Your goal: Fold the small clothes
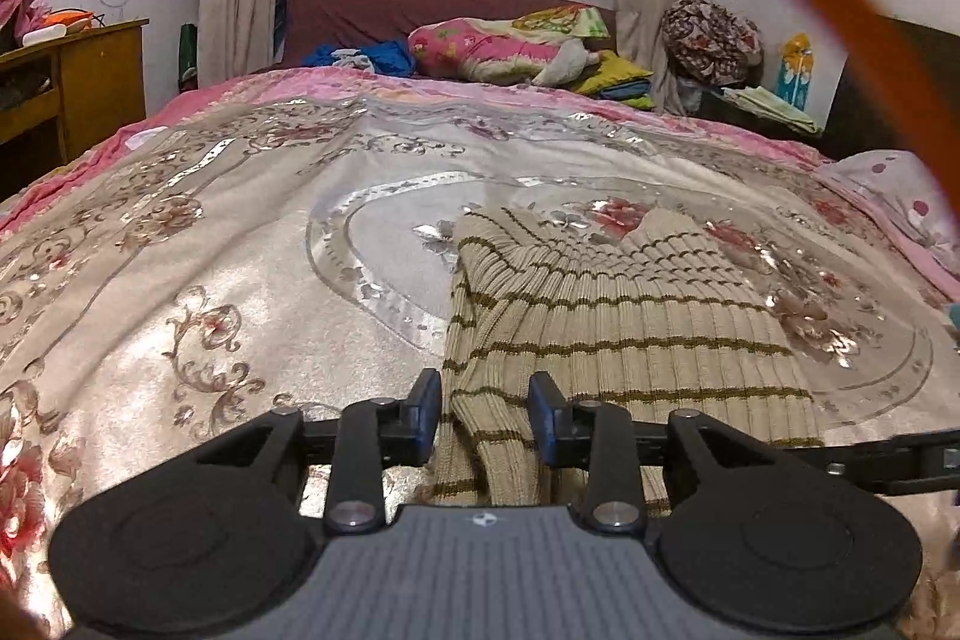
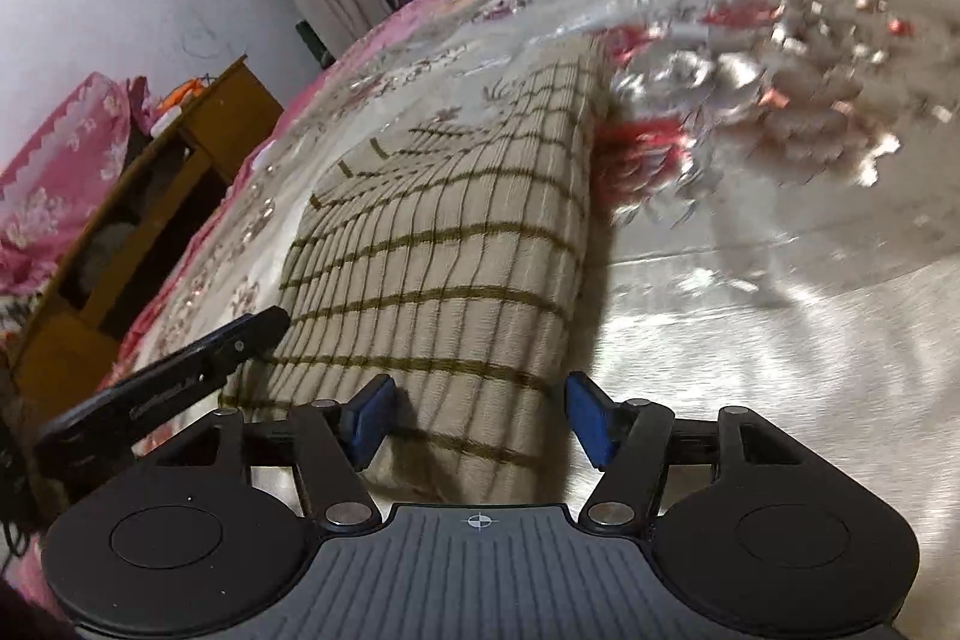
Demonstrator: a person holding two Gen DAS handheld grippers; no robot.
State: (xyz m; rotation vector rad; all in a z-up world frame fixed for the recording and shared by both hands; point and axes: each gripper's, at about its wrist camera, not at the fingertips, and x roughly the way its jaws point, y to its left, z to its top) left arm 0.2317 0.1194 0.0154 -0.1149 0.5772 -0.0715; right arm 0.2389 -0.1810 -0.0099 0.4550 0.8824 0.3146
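One striped knit garment (image 1: 624,334) lies folded on the floral bedspread (image 1: 240,232); its near edge sits between the pads of the left gripper (image 1: 485,415), jaws parted, pads not pressing the cloth, though contact at the left pad can't be told; right gripper (image 2: 480,415) spread wider, garment's near end btwn its blue pads (image 2: 585,415), apart from both; count: 1 garment, 2 grippers; left gripper's finger also shows at the garment's left edge in right-wrist view.

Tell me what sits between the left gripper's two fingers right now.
In the left wrist view, the striped knit garment runs between the left gripper fingers; neither pad presses it.
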